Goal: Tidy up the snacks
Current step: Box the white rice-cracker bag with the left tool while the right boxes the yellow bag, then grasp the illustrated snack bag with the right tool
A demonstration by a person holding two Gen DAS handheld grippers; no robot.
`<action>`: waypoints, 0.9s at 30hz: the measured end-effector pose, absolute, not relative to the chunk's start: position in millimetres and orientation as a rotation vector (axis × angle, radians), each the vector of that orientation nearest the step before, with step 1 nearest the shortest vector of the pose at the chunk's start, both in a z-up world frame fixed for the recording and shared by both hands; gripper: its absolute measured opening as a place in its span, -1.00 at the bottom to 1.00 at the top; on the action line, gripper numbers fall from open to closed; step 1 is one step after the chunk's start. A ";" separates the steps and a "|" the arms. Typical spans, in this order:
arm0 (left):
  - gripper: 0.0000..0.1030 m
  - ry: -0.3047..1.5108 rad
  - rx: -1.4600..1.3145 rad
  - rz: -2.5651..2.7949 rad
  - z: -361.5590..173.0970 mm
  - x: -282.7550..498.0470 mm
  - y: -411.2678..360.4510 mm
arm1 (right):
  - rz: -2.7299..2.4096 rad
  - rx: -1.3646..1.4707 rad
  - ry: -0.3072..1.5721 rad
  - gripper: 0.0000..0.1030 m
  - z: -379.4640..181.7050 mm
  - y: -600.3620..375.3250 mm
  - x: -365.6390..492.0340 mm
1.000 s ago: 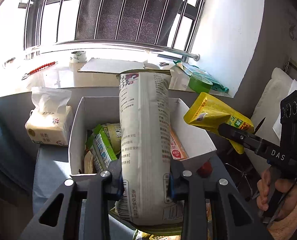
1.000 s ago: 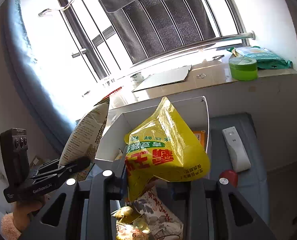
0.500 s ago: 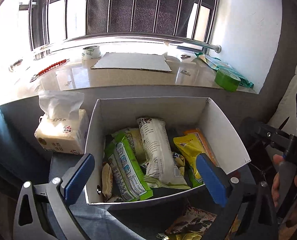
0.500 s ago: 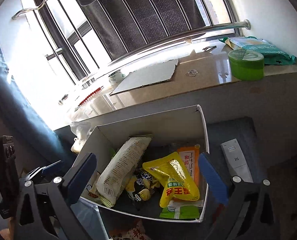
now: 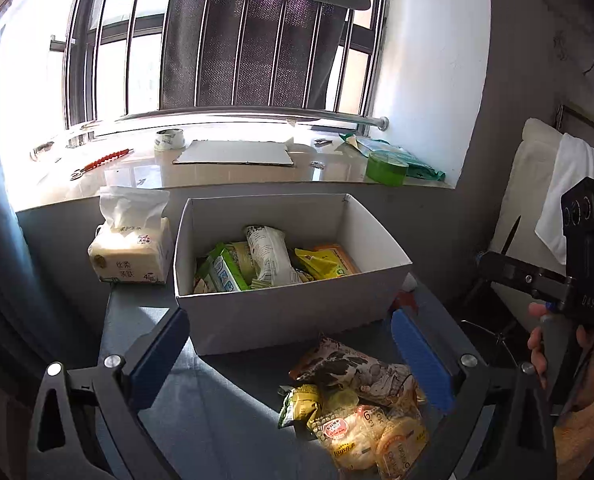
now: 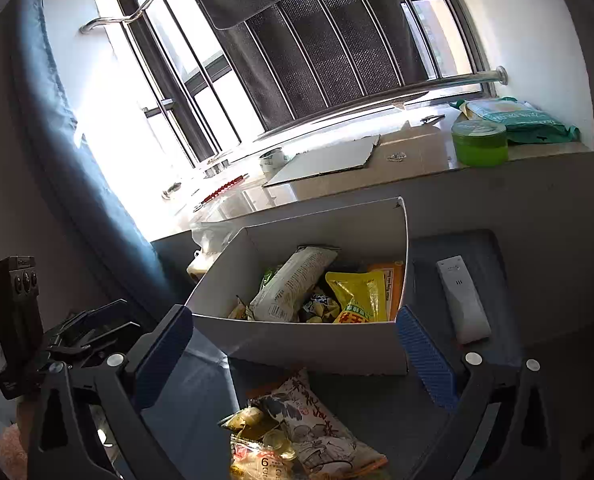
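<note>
A white cardboard box (image 5: 289, 312) (image 6: 317, 348) stands on the grey table and holds several snack packs, among them a long white pack (image 5: 269, 256) (image 6: 293, 284) and a yellow pack (image 5: 321, 266) (image 6: 359, 296). A pile of loose snacks (image 5: 357, 400) (image 6: 297, 432) lies on the table in front of the box. My left gripper (image 5: 293, 356) is open and empty above that pile. My right gripper (image 6: 297, 348) is open and empty before the box's front wall. Each gripper shows at the edge of the other's view.
A tissue pack (image 5: 131, 244) stands left of the box. A white remote (image 6: 461, 300) lies right of it. The windowsill behind holds a green tub (image 5: 387, 166), a cardboard sheet (image 5: 233, 153) and a tape roll (image 5: 169, 139). A bed with a pillow (image 5: 537, 184) is at the right.
One second ago each gripper held a pack over the box. Both opened and dropped the packs into it, then drew back toward me; the loose pile now shows.
</note>
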State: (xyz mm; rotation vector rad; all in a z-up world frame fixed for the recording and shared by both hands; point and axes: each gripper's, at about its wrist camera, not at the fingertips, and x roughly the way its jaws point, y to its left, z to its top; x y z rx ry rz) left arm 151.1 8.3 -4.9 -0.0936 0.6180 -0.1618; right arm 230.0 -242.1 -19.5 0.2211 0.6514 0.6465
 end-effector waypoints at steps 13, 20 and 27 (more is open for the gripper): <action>1.00 0.610 -0.245 -0.186 -79.6 13.4 -10.4 | 0.505 0.249 0.689 1.00 -113.2 -301.8 103.4; 1.00 0.660 -0.279 -0.196 -98.8 2.6 -13.1 | 0.520 0.208 0.764 1.00 -142.8 -298.6 99.0; 1.00 0.661 -0.277 -0.196 -97.8 5.0 -13.0 | 0.571 0.039 0.751 1.00 -127.1 -255.4 129.1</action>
